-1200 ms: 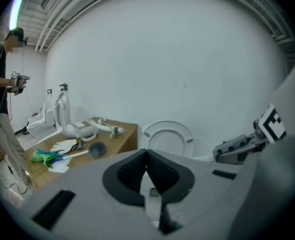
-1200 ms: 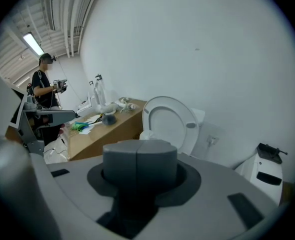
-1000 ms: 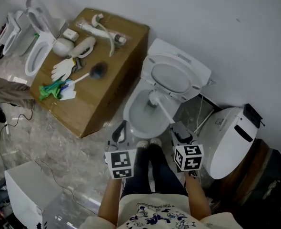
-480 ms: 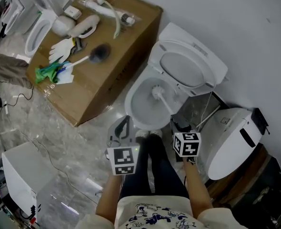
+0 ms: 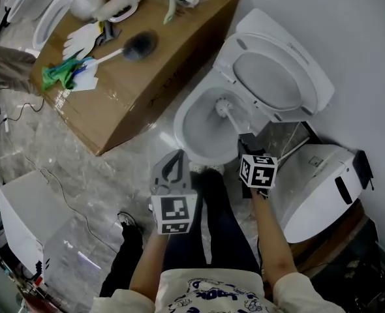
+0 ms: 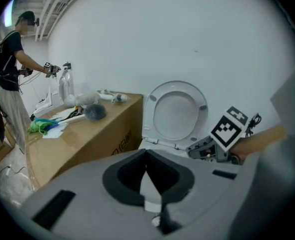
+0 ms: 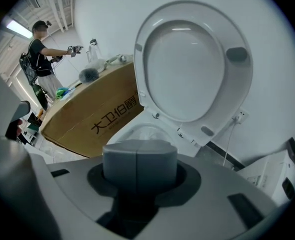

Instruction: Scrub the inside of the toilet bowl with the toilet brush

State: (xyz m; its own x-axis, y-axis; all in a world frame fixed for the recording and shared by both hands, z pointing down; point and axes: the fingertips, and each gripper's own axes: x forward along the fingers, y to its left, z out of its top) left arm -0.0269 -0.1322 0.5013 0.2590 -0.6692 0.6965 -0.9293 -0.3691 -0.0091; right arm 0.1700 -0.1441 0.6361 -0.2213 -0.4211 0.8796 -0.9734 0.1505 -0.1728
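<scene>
I stand at the near side of the toilet so that my right hand-held gripper [image 5: 247, 143] can reach over the rim from the near right. The head view shows it clenched on the end of the handle of the toilet brush [image 5: 226, 109]. In its own view the jaws are pressed together with only a seam between them, and the handle is hidden behind them. The handle slants down toward the far left, which puts the bristle head inside the toilet bowl [image 5: 186, 132], at the far right part of its wall, I think for rubbing there. The lid [image 5: 274, 77] is lifted back to the far right, so the bowl is open for the work. My left hand-held gripper [image 5: 177, 155] is closed on nothing and hangs just beside the near rim, out of the way. The brush looks thin and white: a straight stick with a small round head.
</scene>
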